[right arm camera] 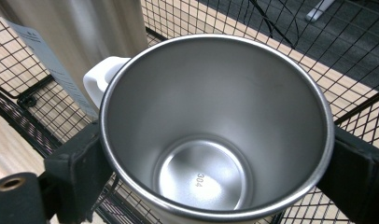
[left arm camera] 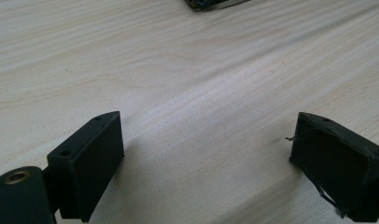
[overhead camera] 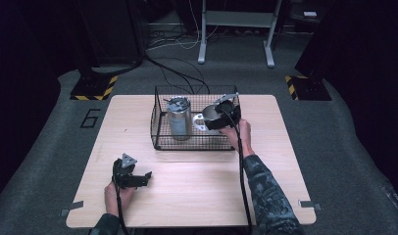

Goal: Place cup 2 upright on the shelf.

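Steel mug (right arm camera: 215, 135) clamped in right tongs (right arm camera: 215, 163); "304" stamped inside.

I read "304" stamped on the inside bottom of the steel mug (right arm camera: 211, 135), a large "6" marked on the floor (overhead camera: 90, 118) left of the table (overhead camera: 197, 196)

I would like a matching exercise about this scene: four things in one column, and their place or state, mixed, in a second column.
Things:
1. steel mug
2. tall steel tumbler
3. left gripper
4. wire basket

Place or state:
a. open, over the bare table
b. upright in the basket, lid on
c. clamped between the right gripper's jaws
d. on the table's far half

Pairs: 1-c, 2-b, 3-a, 4-d
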Motion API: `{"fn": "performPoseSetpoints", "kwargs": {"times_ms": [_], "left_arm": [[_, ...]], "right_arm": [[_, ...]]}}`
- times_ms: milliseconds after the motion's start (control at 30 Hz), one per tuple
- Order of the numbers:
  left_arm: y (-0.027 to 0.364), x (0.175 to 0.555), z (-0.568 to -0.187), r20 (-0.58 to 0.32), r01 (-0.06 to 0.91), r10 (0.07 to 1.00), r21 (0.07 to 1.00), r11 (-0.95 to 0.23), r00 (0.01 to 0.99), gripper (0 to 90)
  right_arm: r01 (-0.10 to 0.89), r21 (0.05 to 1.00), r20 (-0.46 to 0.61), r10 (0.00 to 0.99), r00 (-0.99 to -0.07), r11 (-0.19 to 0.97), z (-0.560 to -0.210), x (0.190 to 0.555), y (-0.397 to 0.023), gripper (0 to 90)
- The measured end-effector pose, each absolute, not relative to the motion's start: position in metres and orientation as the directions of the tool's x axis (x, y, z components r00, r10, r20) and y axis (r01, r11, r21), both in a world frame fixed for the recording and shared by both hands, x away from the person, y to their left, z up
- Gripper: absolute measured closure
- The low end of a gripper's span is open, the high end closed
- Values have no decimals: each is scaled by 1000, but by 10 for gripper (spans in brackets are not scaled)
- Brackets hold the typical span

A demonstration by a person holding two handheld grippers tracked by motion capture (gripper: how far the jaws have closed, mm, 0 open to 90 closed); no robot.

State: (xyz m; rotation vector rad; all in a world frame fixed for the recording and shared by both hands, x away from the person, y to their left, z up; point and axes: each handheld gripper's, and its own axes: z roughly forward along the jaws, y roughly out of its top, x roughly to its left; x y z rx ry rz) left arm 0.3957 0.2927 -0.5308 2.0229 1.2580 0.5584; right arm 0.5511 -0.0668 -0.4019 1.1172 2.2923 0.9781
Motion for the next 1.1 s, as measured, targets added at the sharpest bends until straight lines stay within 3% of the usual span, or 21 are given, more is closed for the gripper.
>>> {"fn": "performPoseSetpoints", "kwargs": {"times_ms": [1100], "left_arm": [[293,396,-530,14,602,896,736,-310,445,94]], "right_arm": [[574,685,-31,805,-592,448,-426,560,-61,69]]}}
